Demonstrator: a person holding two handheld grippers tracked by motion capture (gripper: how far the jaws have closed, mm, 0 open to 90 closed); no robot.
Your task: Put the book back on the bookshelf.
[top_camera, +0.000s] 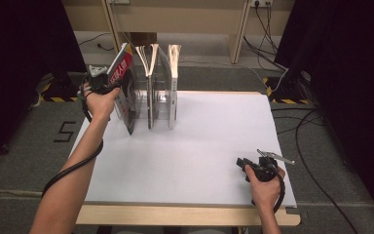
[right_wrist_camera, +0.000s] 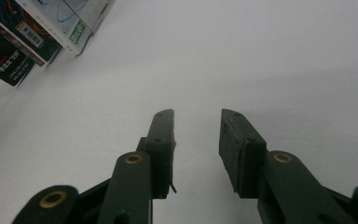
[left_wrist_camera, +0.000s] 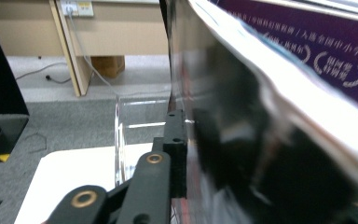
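A book with a glossy black and red cover (top_camera: pixel 125 90) leans tilted at the left end of a clear rack (top_camera: pixel 161 105) at the back of the white table (top_camera: pixel 199 141). My left gripper (top_camera: pixel 109 80) is shut on this book near its upper part. In the left gripper view one black finger (left_wrist_camera: pixel 176 144) lies flat against the cover (left_wrist_camera: pixel 261 140), and the other finger is hidden behind the book. My right gripper (top_camera: pixel 242 163) rests low over the table's front right, open, with nothing between its fingers (right_wrist_camera: pixel 196 122).
Two more books (top_camera: pixel 151 73) (top_camera: pixel 174 73) stand upright in the rack's slots to the right of the held one. Their lower corners (right_wrist_camera: pixel 51 28) show in the right gripper view. A clear divider (left_wrist_camera: pixel 120 140) stands just left of the held book. Cables lie on the floor to the right (top_camera: pixel 302 126).
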